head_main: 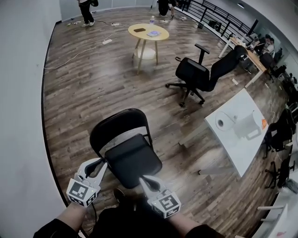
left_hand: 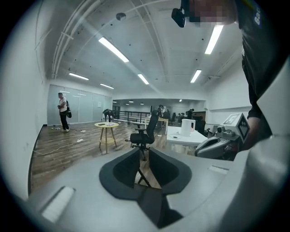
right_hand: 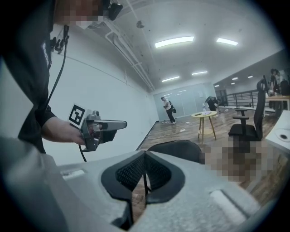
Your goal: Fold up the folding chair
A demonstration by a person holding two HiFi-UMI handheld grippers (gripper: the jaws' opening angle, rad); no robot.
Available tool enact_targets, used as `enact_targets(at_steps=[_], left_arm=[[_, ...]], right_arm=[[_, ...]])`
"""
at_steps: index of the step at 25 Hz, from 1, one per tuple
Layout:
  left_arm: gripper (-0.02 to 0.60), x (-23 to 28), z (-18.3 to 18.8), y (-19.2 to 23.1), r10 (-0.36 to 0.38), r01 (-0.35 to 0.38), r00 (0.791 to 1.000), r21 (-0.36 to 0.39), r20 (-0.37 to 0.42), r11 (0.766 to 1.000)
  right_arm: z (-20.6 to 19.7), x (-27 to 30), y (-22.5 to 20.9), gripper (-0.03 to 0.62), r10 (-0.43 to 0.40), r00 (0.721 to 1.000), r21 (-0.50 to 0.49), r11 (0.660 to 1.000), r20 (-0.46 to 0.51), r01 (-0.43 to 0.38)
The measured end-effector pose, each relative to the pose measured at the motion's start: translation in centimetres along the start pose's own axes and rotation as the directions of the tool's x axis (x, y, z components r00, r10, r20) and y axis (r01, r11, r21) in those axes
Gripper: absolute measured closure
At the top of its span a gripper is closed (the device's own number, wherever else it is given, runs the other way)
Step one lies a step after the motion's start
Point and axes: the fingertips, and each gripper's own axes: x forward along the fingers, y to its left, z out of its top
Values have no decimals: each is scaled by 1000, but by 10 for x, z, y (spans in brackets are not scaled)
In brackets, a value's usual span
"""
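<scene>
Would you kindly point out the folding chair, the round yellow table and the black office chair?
folding chair (head_main: 132, 160), head view, seat
round yellow table (head_main: 163, 32), head view, bare tabletop
black office chair (head_main: 192, 72), head view, seat

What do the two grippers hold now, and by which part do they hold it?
Nothing. The left gripper and the right gripper are both empty, near the black metal folding chair.

Looking down, the folding chair (head_main: 128, 151) hides nearly all of its legs under its own seat. In the right gripper view only its rounded backrest top peeks over the right gripper (right_hand: 145, 153). The holder's forearms (head_main: 70, 216) run off the bottom edge. Far off, one person (head_main: 86, 11) and a second person (head_main: 164, 7) are cut by the top edge. The small things on the round table (head_main: 163, 33) are too tiny to name.
</scene>
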Motion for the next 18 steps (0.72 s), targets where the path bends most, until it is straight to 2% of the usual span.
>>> enact_targets(at_steps=[10,18], left_arm=[[445,40,-23,35,26,-25,992,12,-126,1000],[386,65,-45,62,20,-4,975,72,-223,997]], right_arm=[[-32,5,-19,591,-1,999,57,998,-41,3],[-60,11,-43,591,-38,996,98,994,-77,46]])
